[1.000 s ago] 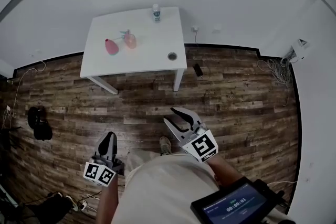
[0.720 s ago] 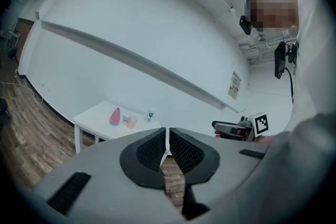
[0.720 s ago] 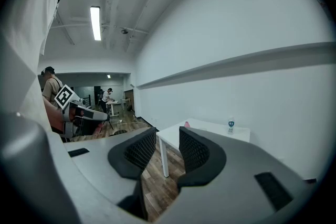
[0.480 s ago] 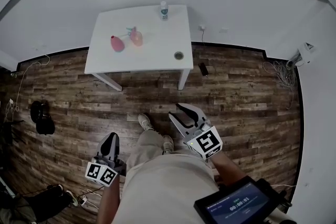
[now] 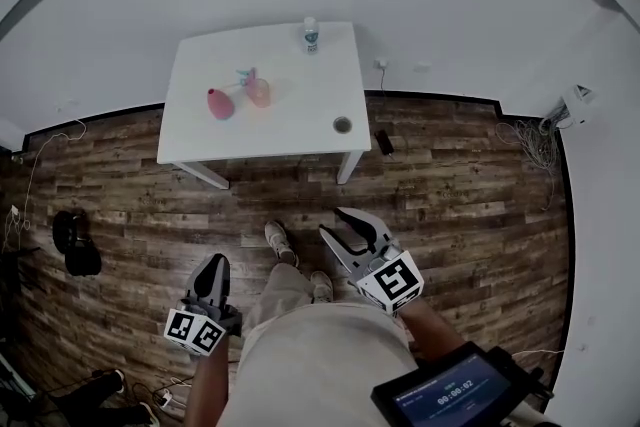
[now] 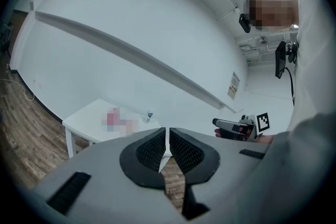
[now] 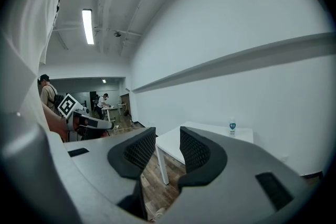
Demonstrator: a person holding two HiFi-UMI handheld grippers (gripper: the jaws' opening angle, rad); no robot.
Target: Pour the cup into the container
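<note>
A white table [image 5: 290, 115] stands against the far wall, well ahead of both grippers. On it are a pink cup [image 5: 217, 103], a paler pink cup [image 5: 258, 92] next to it, a small bottle [image 5: 311, 34] at the back edge and a small round container [image 5: 342, 125] near the front right corner. My left gripper [image 5: 213, 267] is held low over the wooden floor, jaws shut and empty [image 6: 167, 131]. My right gripper [image 5: 340, 223] is also over the floor, its jaws apart with nothing between them [image 7: 168, 136]. The table [image 7: 210, 128] and the bottle [image 7: 231, 126] show beyond it.
The person's legs and shoes [image 5: 280, 240] are on the floor between the grippers. A black bag [image 5: 75, 245] lies at the left. Cables [image 5: 530, 130] lie by the right wall. A dark object [image 5: 385, 142] lies beside the table leg. A tablet [image 5: 450, 400] hangs at the bottom.
The person has stepped forward, one foot now ahead. Both grippers have moved with the body toward the table. The jaws look the same.
</note>
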